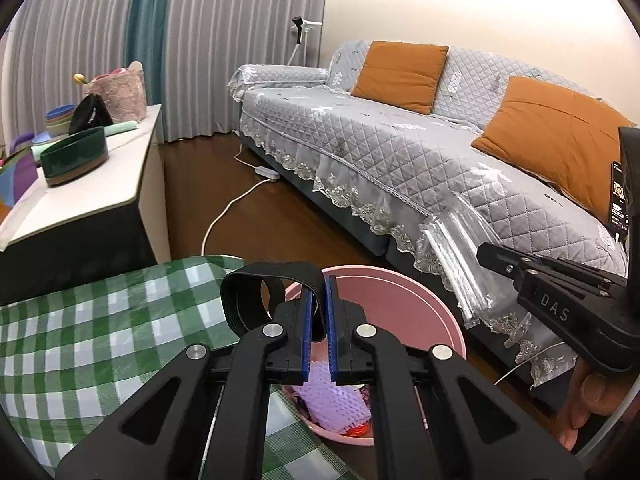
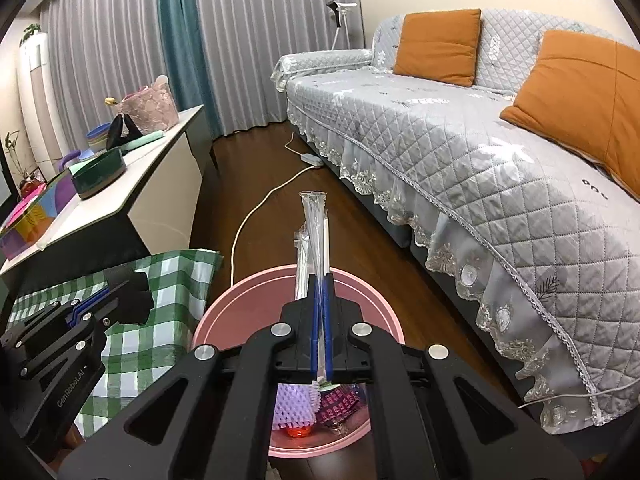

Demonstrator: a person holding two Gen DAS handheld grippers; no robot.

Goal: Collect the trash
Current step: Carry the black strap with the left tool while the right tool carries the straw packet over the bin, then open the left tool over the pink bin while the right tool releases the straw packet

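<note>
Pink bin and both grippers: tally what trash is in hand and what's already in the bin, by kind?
In the pink bin, as far as visible:
Purple foam net: 1
Patterned pink wrapper: 1
Red-orange item, mostly hidden: 1
Held in the left gripper:
Black elastic band: 1
Held in the right gripper:
Clear plastic sleeve: 1
Total: 5
</note>
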